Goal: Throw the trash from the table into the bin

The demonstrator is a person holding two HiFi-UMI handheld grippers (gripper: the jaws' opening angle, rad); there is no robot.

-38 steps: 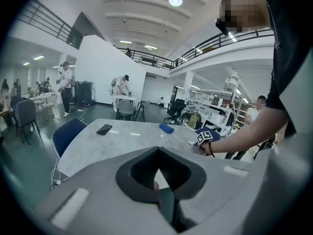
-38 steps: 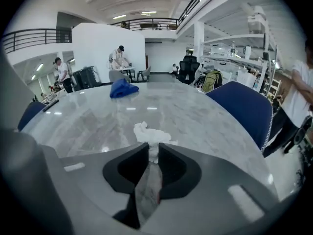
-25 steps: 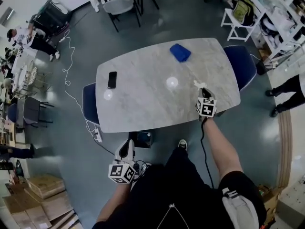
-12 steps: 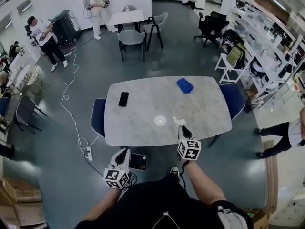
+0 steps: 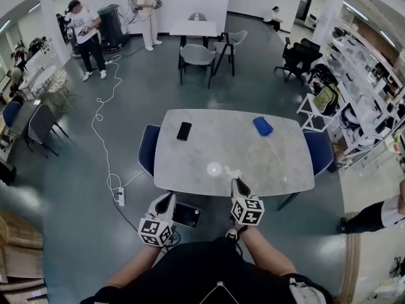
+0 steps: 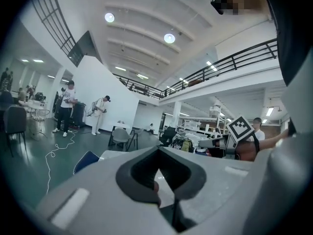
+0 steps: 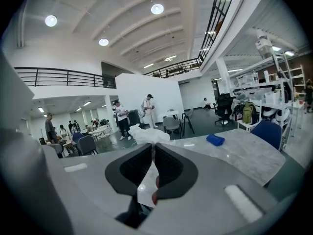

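Note:
A crumpled white paper sticks out of the tips of my right gripper, which is shut on it above the near edge of the marble table. In the right gripper view the paper bulges just beyond the closed jaws of the right gripper. My left gripper hangs off the table's near left corner, shut with nothing in it; the left gripper points over the tabletop. A dark square container sits on the floor between the two grippers.
A black phone and a blue cloth lie on the far half of the table. Blue chairs stand at both table ends. A white cable and power strip trail on the floor at left. People stand at the back.
My right gripper has carried the paper from the table's right side back to its near edge. The view has pulled back and up. The left gripper has stayed low by the table.

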